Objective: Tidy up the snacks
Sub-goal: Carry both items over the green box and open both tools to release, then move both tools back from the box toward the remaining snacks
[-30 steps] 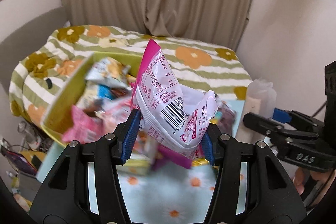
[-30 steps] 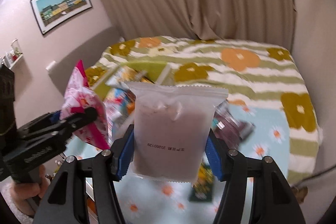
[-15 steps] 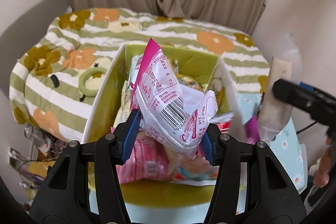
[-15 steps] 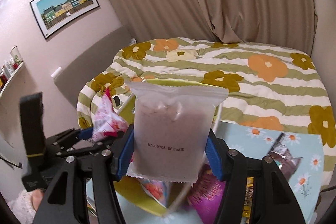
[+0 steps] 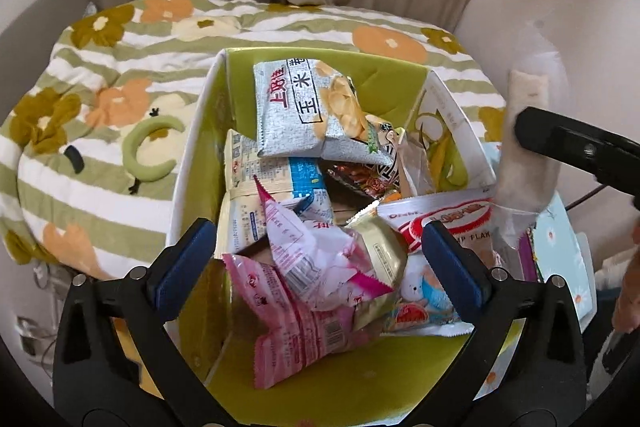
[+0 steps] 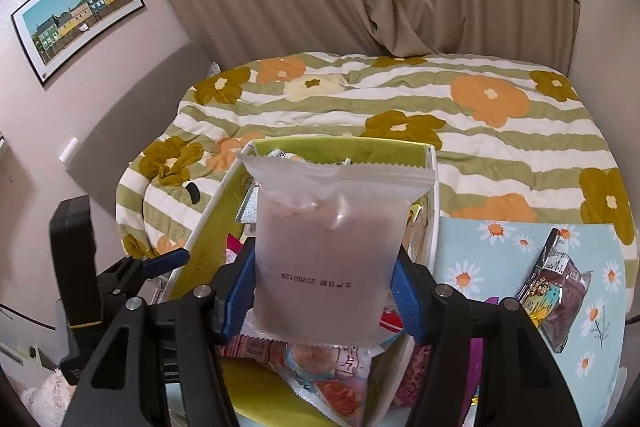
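Over the green box [image 5: 200, 131], the left gripper [image 5: 316, 259] is opening, its jaws wide around a pink packet [image 5: 304, 259] now lying loose on the heaped snacks. The right gripper [image 6: 324, 291] clamps a frosted pouch [image 6: 332, 251] above the box; released here, it could slide off the pile.

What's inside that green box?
The green box holds a heap of snack packets: a grey corn snack bag on top, a blue and white packet, pink packets in front. Whatever lies beneath the heap is covered.
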A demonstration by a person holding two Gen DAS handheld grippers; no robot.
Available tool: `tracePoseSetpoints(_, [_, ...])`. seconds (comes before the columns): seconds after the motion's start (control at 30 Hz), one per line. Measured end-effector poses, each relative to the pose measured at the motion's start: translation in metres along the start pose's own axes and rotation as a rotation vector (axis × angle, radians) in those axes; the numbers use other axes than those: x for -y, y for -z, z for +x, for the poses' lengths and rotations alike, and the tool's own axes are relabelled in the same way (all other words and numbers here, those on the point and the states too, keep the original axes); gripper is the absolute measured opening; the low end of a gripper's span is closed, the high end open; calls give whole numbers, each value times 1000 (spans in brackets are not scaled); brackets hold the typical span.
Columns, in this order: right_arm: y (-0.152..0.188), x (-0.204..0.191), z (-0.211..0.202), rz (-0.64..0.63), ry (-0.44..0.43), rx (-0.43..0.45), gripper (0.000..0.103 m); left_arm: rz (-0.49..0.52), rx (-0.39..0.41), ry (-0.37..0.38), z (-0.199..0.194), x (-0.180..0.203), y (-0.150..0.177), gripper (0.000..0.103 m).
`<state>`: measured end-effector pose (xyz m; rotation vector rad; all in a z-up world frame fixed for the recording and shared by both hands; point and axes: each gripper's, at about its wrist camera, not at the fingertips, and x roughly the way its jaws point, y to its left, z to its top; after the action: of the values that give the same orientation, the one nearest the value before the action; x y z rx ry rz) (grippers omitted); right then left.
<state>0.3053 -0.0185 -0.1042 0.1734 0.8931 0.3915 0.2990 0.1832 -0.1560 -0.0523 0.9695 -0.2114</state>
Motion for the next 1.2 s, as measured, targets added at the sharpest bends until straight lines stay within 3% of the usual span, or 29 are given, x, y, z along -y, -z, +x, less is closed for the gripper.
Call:
tracePoseSetpoints(0.33, [-12, -13, 42, -14, -1, -81, 57, 17, 3, -33, -11, -12, 3, 102])
tracePoseSetpoints(0.53, [-7, -1, 67, 31, -25, -152, 61, -2, -2, -79, -13, -18, 6, 102])
tracePoseSetpoints(0.57, [-5, 2, 66, 46, -30, -147, 64, -6, -1, -81, -13, -19, 7, 102])
tracePoseSetpoints(0.63, [-2, 4, 60, 55, -21, -124, 89, -4, -4, -92, -13, -17, 9, 102])
tracePoseSetpoints(0.67, [-1, 4, 57, 51, -17, -114, 92, -3, -5, -97, -12, -16, 9, 102])
tracePoseSetpoints(1.03, [8, -2, 24, -14, -1, -47, 93, -5, 31, -94, -32, -6, 11, 102])
tracePoseSetpoints(1.2, [10, 0, 1, -13, 16, -9, 93, -4, 51, -59, -46, -2, 9, 102])
